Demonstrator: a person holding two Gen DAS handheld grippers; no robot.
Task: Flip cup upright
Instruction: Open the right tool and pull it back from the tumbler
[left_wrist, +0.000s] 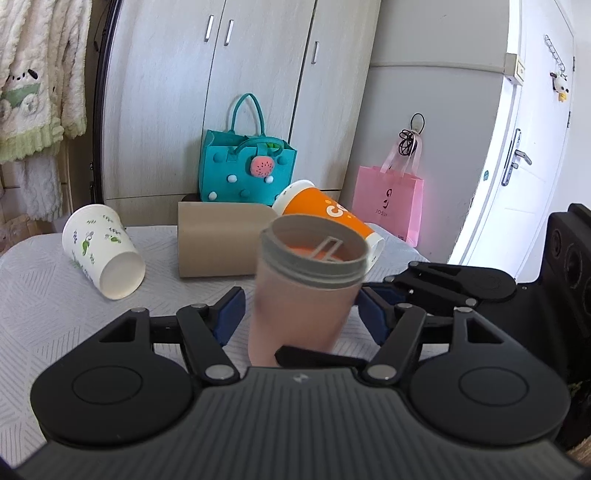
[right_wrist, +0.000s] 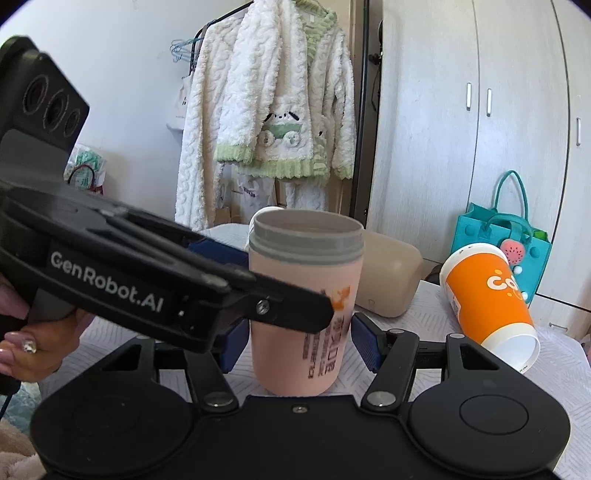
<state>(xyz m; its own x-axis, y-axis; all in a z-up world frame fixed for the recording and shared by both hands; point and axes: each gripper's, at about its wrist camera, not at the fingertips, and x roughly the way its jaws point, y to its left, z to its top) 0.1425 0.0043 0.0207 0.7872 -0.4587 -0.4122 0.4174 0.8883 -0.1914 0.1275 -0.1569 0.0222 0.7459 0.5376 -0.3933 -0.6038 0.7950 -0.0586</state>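
Cup in pink (left_wrist: 299, 291), with a grey threaded rim and no lid, is standing mouth-up on the patterned white tablecloth (left_wrist: 55, 314) in the left wrist view, sitting between the blue pads of the left gripper (left_wrist: 299, 314), whose jaws are spread wide with a gap showing on each side of the cup, so nothing is being gripped. The cup is looking blurred here. Behind it a beige box (left_wrist: 218, 240) is lying on the cloth, an orange paper cup (left_wrist: 325, 214) is leaning tilted beside the box, and a white paper cup with green leaf prints (left_wrist: 103, 251) is lying on its side to the left, its open mouth facing the camera. A teal felt bag (left_wrist: 245, 173) and a pink gift bag (left_wrist: 388, 203) are standing farther back. In the right wrist view the same pink cup (right_wrist: 306, 306) is standing upright between the pads of the right gripper (right_wrist: 299, 347), which is also open, its pads sitting clear of the cup wall. The left gripper's black body (right_wrist: 147, 284) is crossing in front of the cup from the left, held by a hand with painted nails (right_wrist: 40, 336). The orange cup (right_wrist: 487, 302) is lying tilted to the right, and a fluffy white robe (right_wrist: 273, 110) is hanging behind
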